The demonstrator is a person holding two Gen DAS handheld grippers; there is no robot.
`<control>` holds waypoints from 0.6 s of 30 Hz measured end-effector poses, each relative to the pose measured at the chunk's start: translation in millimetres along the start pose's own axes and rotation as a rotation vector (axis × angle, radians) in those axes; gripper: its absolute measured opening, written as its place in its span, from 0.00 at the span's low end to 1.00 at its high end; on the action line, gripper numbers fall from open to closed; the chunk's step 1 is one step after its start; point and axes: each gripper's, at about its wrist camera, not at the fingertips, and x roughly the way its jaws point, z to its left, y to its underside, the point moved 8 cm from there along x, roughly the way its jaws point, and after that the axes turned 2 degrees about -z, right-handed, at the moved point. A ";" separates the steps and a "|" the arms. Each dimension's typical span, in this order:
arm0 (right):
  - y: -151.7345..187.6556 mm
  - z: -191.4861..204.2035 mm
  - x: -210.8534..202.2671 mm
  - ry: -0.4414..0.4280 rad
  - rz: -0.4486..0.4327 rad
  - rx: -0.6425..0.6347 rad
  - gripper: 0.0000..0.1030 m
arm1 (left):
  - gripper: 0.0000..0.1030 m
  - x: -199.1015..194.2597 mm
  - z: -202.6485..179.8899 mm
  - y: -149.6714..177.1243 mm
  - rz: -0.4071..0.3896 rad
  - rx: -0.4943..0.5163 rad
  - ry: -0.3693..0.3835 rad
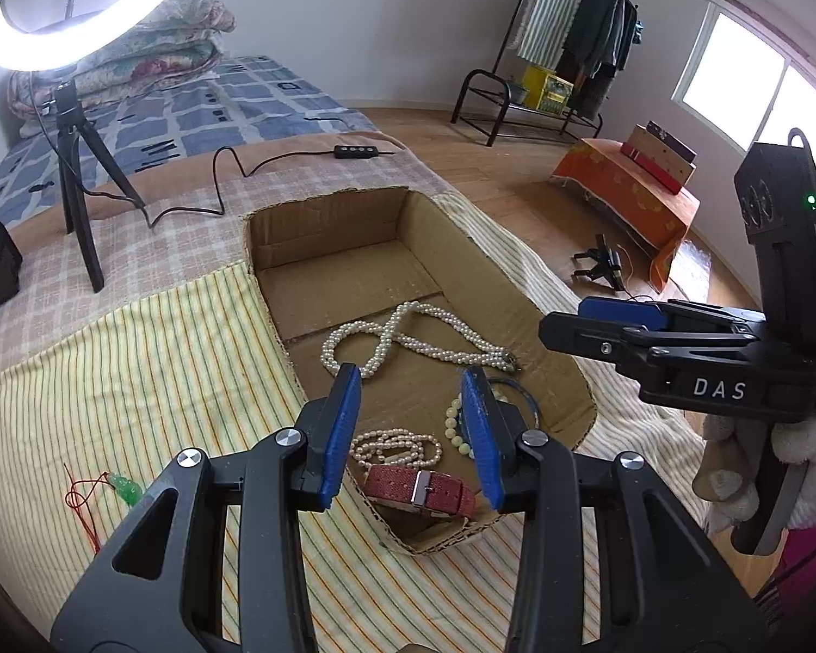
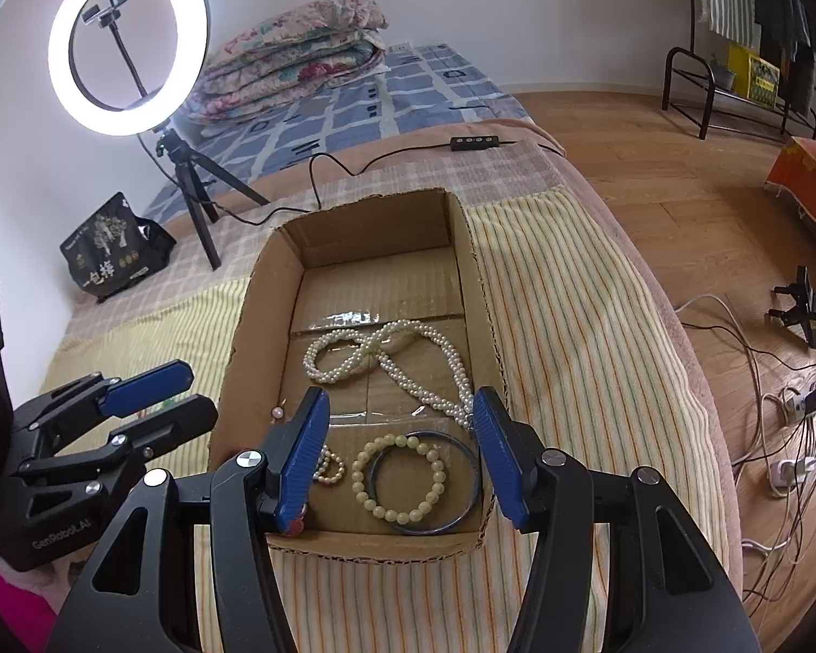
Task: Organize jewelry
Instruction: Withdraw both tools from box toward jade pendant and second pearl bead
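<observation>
Cardboard box (image 1: pixel 566 381) holds most pieces; both jaws spread, empty. I'd fetch green pendant (image 1: pixel 126 487) at eight o'clock carefully.

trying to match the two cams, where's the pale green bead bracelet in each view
Left wrist view: the pale green bead bracelet sits low centre, mostly hidden behind a blue pad of the left hand-held gripper.
Right wrist view: it lies in full in the box's near end, inside the blue bangle.
Shared landmark: the twisted pearl necklace.
</observation>
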 end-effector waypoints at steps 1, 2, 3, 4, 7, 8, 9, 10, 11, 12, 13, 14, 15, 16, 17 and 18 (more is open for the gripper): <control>0.0 0.0 0.0 -0.001 -0.001 0.001 0.54 | 0.38 -0.6 -0.6 0.0 0.000 0.001 0.005; -0.2 0.0 -0.6 -0.001 -0.003 0.000 0.59 | 0.38 -1.4 -1.1 -0.5 -0.002 0.002 0.008; -0.2 0.6 -1.5 -0.002 -0.007 -0.001 0.61 | 0.38 -2.9 -1.4 -0.6 -0.004 0.003 0.009; -0.6 0.7 -2.0 -0.002 -0.010 -0.001 0.61 | 0.38 -5.0 -0.9 -0.8 -0.005 0.002 0.008; -1.7 2.4 -2.7 0.002 -0.015 -0.004 0.61 | 0.38 -14.8 3.3 -4.2 -0.020 -0.012 0.008; -2.5 3.1 -3.7 0.006 -0.020 -0.005 0.61 | 0.38 -18.2 4.9 -5.6 -0.026 -0.013 0.008; -2.5 4.1 -3.8 0.007 -0.023 -0.006 0.61 | 0.38 -22.9 7.2 -7.2 -0.034 -0.014 0.005; -2.8 5.3 -4.2 0.007 -0.027 -0.007 0.61 | 0.38 -28.5 10.9 -9.1 -0.043 -0.016 -0.001; -3.1 6.4 -4.8 0.006 -0.029 -0.008 0.61 | 0.38 -33.4 14.8 -10.6 -0.050 -0.021 -0.005; -3.4 7.3 -5.4 0.006 -0.032 -0.009 0.61 | 0.38 -39.0 20.4 -12.1 -0.058 -0.028 -0.010; -3.5 8.1 -6.5 0.008 -0.037 -0.010 0.61 | 0.38 -44.2 25.6 -13.2 -0.064 -0.034 -0.016; -4.7 9.3 -8.1 0.013 -0.047 -0.012 0.61 | 0.38 -49.1 31.2 -14.0 -0.071 -0.041 -0.025; -5.5 10.5 -8.9 0.015 -0.054 -0.014 0.61 | 0.38 -53.2 35.3 -14.7 -0.077 -0.048 -0.031; -6.0 11.8 -9.5 0.014 -0.061 -0.015 0.61 | 0.38 -58.9 41.6 -15.7 -0.084 -0.057 -0.039; -7.1 13.7 -10.9 0.013 -0.069 -0.018 0.62 | 0.38 -64.3 48.0 -16.2 -0.091 -0.065 -0.047; -8.2 16.2 -12.4 0.011 -0.079 -0.022 0.62 | 0.38 -67.7 52.4 -16.5 -0.095 -0.070 -0.053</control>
